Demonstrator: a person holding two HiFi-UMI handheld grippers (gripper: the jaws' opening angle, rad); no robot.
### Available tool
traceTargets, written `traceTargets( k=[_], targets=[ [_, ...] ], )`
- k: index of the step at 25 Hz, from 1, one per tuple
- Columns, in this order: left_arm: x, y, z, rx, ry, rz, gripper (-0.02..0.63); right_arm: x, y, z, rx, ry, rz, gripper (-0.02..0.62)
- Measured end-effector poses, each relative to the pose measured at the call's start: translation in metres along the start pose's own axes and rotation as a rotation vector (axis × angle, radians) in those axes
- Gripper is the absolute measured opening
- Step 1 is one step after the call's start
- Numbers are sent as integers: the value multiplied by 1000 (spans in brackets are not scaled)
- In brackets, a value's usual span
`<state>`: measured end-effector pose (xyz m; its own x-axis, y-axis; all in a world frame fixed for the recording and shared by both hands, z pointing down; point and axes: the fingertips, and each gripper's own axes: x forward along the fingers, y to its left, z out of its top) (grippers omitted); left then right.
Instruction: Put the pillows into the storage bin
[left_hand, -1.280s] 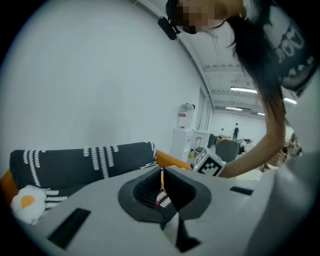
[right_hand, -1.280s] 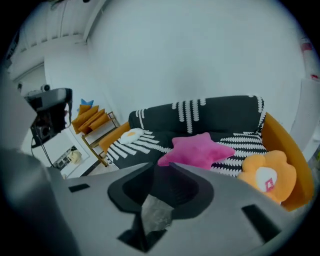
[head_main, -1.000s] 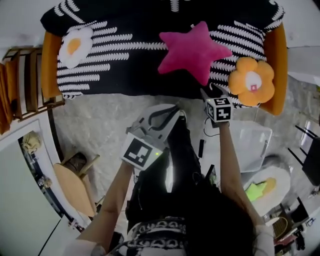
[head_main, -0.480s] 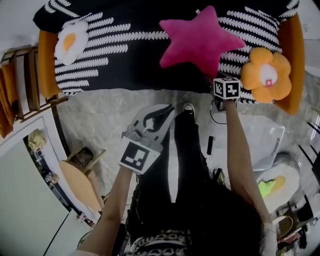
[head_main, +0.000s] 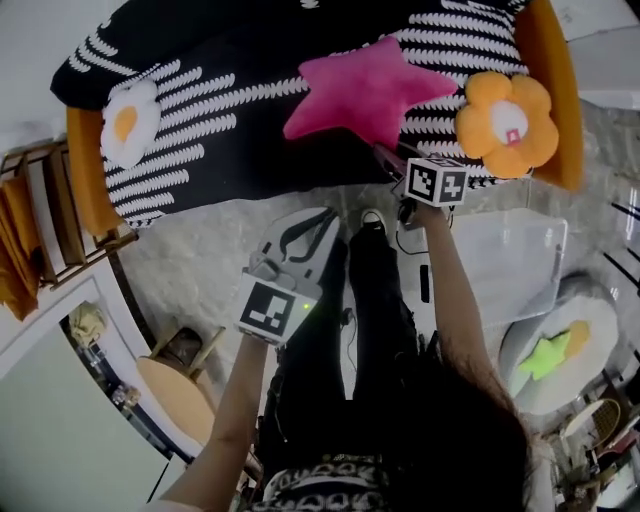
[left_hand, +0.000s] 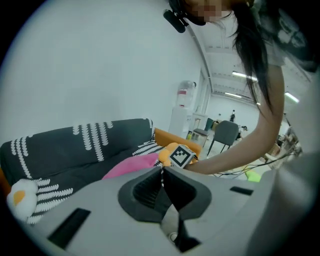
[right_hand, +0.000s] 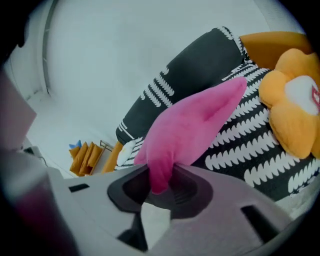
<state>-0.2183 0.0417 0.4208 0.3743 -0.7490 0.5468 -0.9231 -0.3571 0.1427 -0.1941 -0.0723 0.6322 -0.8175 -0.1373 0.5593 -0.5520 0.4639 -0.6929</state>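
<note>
A pink star pillow (head_main: 365, 90) lies on the black sofa (head_main: 230, 150), between a fried-egg pillow (head_main: 127, 120) and an orange flower pillow (head_main: 507, 122). My right gripper (head_main: 388, 162) has just been closing, and it is shut on the star's lower point (right_hand: 160, 170). In the right gripper view the pink star pillow (right_hand: 195, 125) rises from the jaws, with the flower pillow (right_hand: 295, 110) to its right. My left gripper (head_main: 322, 218) hangs lower over the floor, shut and empty; its pads (left_hand: 161, 172) meet. The clear storage bin (head_main: 540, 235) stands on the floor to the right.
A white round cushion (head_main: 520, 350) carrying a green star and an egg pillow lies at the far right. A wooden rack (head_main: 30, 220) and a round wooden stool (head_main: 175, 385) are on the left. The person's dark legs (head_main: 350, 300) stand between the grippers.
The right gripper has rolled, reached the star pillow's lower point and closed on it. The left gripper has sunk a little. The head view has shifted slightly.
</note>
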Motion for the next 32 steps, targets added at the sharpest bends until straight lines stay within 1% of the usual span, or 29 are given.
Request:
traceTargets(
  k=[2,4,6,9,13,15,17,19,21,24,26,28,30,32],
  targets=[
    [-3,-4,10,38,-22,-38,14,-19,15,-6,18,-33,2,97],
    [-12,-9,17,69,-44,-70,14,-42,30,-20,54,-57,2,92],
    [-25,-16,18,98,-45,-95,14,-70,46,-41,91,-77,3,89],
    [-39,-25,12,173,-49,-151,14,-114,69,-68,117,-131,-11,84],
    [-49,-47,2,214,-35,-240,14,-174,96,-100,171,-230,-23,80],
    [-53,-65,-1,227,-26,-280,14,-207,103,-118,221,-295,-34,77],
    [-53,-88,-3,255,-18,-335,14,-245,101,-137,297,-388,-72,75],
    [-52,-112,-2,291,-14,-402,14,-287,90,-159,382,-497,-136,74],
    [-53,-137,-2,316,-8,-463,14,-330,76,-184,446,-585,-219,74],
    [-49,-171,-5,351,18,-538,14,-394,48,-209,493,-696,-344,74],
    [-37,-190,-7,380,41,-576,14,-433,15,-226,537,-758,-440,74],
    [-17,-210,-6,406,57,-598,14,-471,-28,-243,579,-792,-562,78],
    [1,-229,2,415,60,-608,14,-502,-74,-259,608,-807,-681,87],
    [16,-246,13,413,56,-621,14,-517,-117,-279,659,-804,-764,120]
  ],
)
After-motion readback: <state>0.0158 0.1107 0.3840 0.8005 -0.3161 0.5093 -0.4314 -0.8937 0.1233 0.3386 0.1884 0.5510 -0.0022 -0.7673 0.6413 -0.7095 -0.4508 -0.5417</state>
